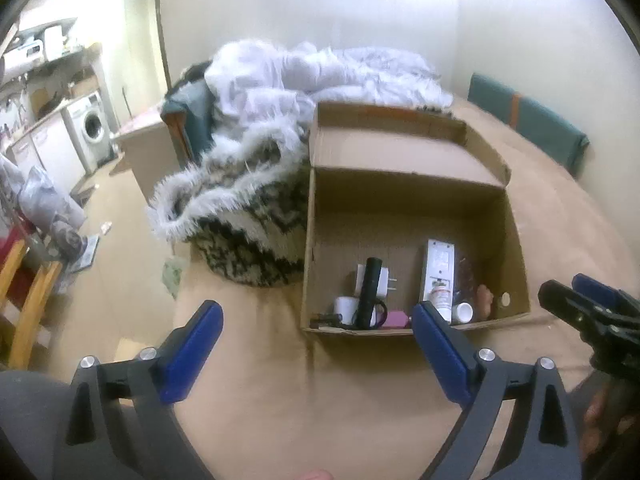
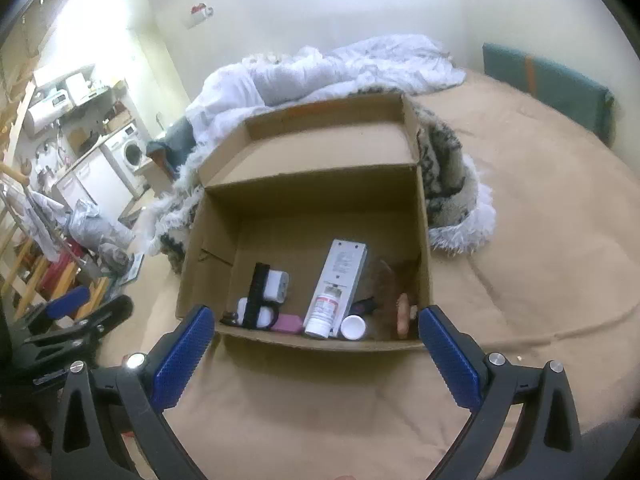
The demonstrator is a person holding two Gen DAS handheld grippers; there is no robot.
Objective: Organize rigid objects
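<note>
1. Cardboard box (image 2: 424,240) sits open on a tan bedspread (image 2: 540,260), its lid flap tipped back toward a white duvet (image 2: 360,68) heaped behind it.
2. Inside the box, at the near wall, a black flashlight (image 2: 256,296) lies across a white plug adapter (image 2: 278,286) and a small white cup (image 2: 242,308).
3. Just beside the flashlight in the box lies a small pink block (image 2: 290,323).
4. Toward the middle of the box, a long white remote control (image 2: 344,268) lies lengthwise, with a white bottle (image 2: 322,316) resting on its near end.
5. A round white cap (image 2: 353,327) sits next to the bottle, and a tan object (image 2: 403,314), too blurred to name, lies near the box's right wall.
6. A shaggy black-and-white throw (image 1: 248,216) is bunched against the box's side.
7. Left gripper (image 1: 316,320) hovers in front of the box's near wall, spread wide and holding nothing.
8. Right gripper (image 2: 314,320) hovers before the same near wall, also spread wide and holding nothing.
9. A washing machine (image 1: 90,126) stands well beyond the box, across the room.
</note>
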